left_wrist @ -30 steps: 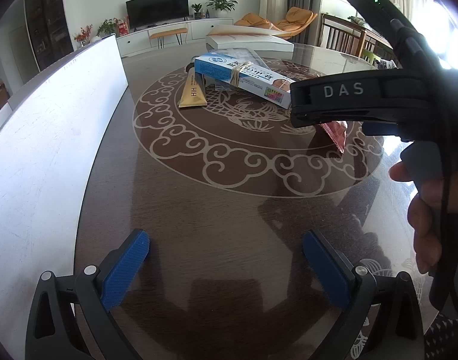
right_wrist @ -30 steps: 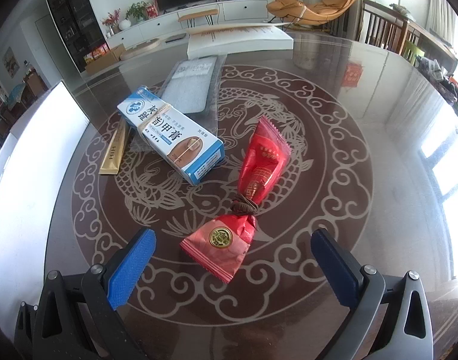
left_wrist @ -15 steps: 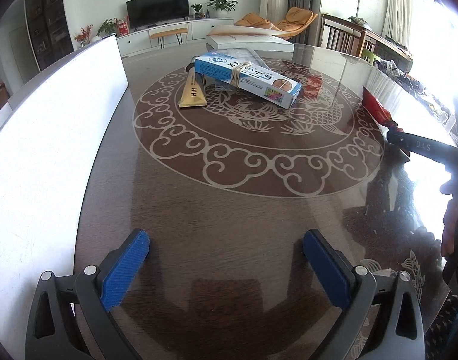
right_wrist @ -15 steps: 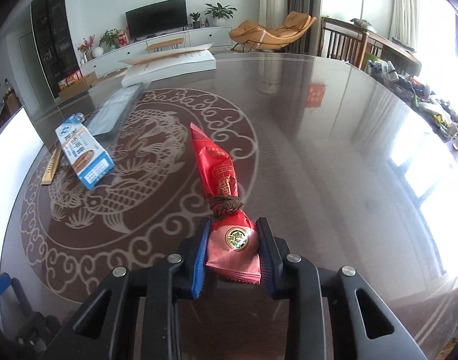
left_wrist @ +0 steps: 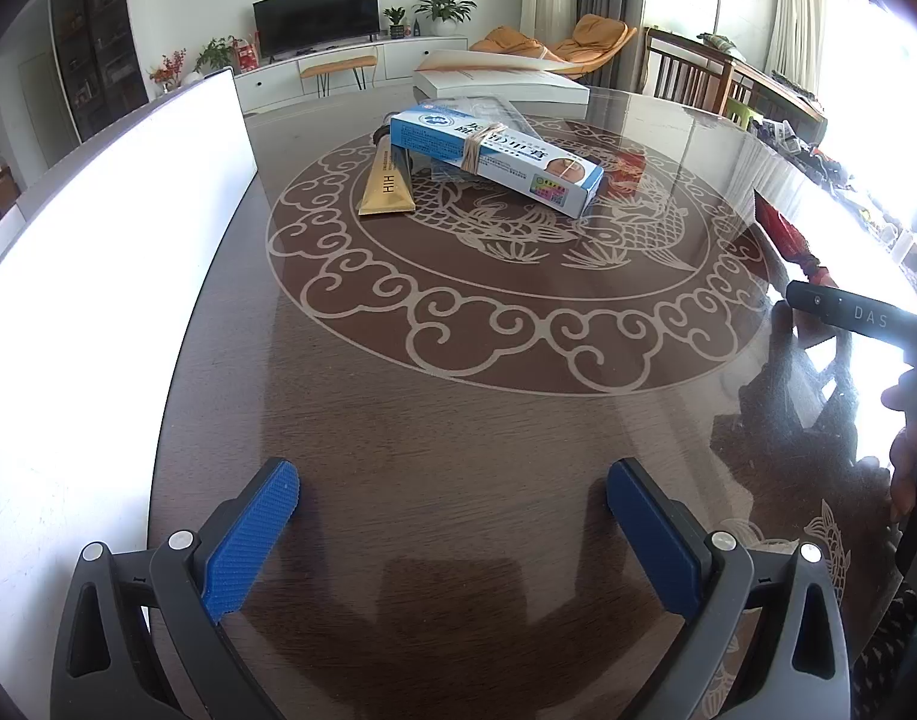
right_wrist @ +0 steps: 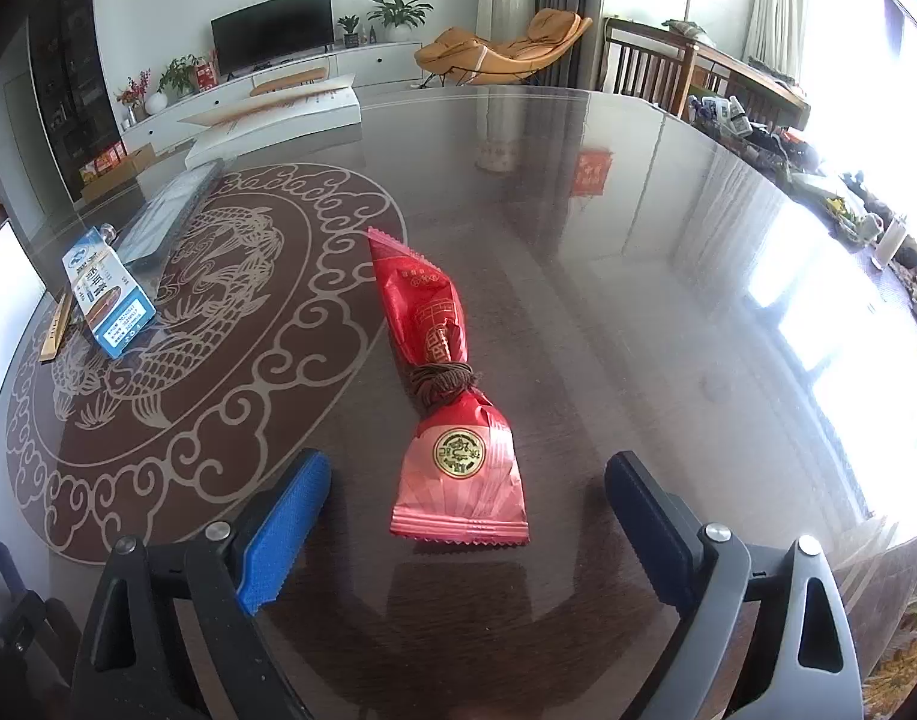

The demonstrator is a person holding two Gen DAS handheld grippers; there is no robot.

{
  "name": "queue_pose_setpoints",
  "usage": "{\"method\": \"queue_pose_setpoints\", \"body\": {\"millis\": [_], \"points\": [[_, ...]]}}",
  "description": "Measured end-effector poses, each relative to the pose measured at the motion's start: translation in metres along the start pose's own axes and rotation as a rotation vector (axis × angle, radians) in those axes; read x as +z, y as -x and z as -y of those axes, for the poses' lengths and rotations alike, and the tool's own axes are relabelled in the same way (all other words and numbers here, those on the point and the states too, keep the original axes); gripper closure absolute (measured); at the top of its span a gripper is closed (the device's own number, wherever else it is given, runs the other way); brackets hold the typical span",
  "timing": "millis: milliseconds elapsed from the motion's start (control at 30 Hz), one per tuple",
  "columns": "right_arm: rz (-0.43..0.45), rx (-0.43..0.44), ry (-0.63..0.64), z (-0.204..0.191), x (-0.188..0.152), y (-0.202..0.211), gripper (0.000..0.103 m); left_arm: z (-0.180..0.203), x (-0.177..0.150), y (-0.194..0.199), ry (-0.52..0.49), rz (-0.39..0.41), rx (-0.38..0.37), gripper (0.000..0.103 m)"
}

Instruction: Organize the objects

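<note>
While the red snack packet [right_wrist: 452,384] lies flat on the glossy table [right_wrist: 638,276] between the spread, non-touching fingers of the right gripper [right_wrist: 467,516] (left gripper [left_wrist: 452,534] likewise spread, nothing held), sliding on re-contact is judged the likeliest fault

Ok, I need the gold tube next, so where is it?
In the left wrist view the gold tube lies far left on the table's pattern, its far end tucked under the blue-and-white box.
</note>
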State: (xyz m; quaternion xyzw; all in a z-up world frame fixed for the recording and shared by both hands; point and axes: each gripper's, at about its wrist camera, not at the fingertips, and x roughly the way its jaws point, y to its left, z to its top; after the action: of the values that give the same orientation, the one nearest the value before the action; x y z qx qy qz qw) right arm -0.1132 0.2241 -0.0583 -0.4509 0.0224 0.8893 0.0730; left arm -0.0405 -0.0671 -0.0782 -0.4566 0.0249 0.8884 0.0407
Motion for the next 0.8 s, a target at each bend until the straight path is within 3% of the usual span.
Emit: {"method": "queue_pose_setpoints", "body": {"millis": [400, 800], "points": [[-0.019, 0.003, -0.019, -0.0005, -0.0005, -0.0033, 0.000, -0.0001, -0.0001, -0.0001, 0.000, -0.001, 0.000, 0.000], [-0.019, 0.004, -0.018, -0.0008, -0.0011, -0.0034, 0.000, 0.0003, 0.0038, -0.0024, 0.040, -0.036, 0.023, 0.000]]}}
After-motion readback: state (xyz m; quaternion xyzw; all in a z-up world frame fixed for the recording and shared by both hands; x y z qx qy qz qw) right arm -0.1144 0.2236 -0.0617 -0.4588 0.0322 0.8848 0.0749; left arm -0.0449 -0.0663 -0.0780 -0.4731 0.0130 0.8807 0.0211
